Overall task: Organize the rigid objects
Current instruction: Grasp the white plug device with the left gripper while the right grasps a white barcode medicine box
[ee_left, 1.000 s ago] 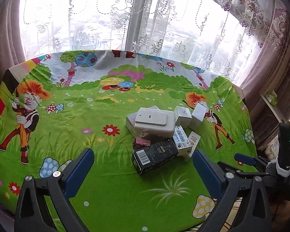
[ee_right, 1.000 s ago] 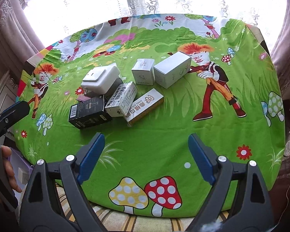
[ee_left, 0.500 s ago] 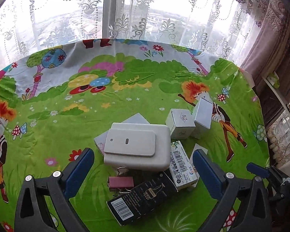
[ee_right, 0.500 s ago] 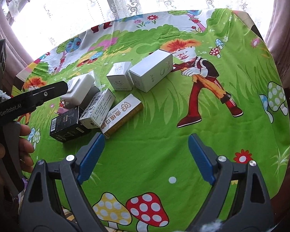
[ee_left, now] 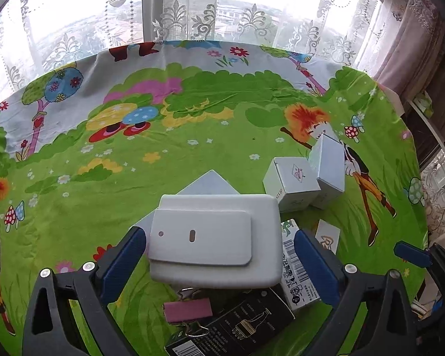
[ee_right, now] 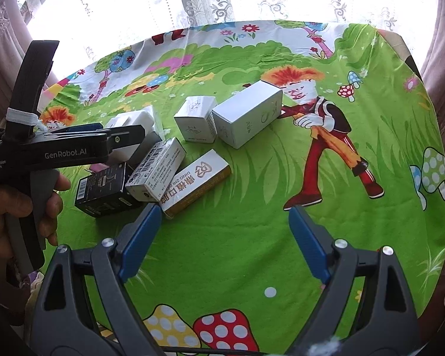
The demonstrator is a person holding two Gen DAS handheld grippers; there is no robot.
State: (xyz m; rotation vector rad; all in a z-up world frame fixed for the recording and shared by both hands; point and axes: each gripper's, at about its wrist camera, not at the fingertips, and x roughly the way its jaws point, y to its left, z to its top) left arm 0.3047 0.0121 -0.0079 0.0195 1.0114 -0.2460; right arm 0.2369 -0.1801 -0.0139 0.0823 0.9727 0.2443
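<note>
A pile of small boxes lies on the cartoon tablecloth (ee_left: 192,118). A white rounded device (ee_left: 216,246) with a flat white plate on top sits between the open fingers of my left gripper (ee_left: 219,264). Below it lie a pink binder clip (ee_left: 188,310) and a black box (ee_left: 237,326). A barcode box (ee_left: 296,270), a small white box (ee_left: 293,184) and a tall white box (ee_left: 326,166) lie to the right. My right gripper (ee_right: 222,243) is open and empty, just short of a gold box (ee_right: 195,182). The left gripper also shows in the right wrist view (ee_right: 124,136).
A window with lace curtains (ee_left: 192,6) runs behind the table. The far edge of the table (ee_left: 222,44) meets it. A hand (ee_right: 14,204) holds the left gripper's handle. Furniture stands at the right (ee_left: 430,136).
My left gripper has moved forward over the pile, so the white device now lies between its fingers. My right gripper has moved closer to the gold box.
</note>
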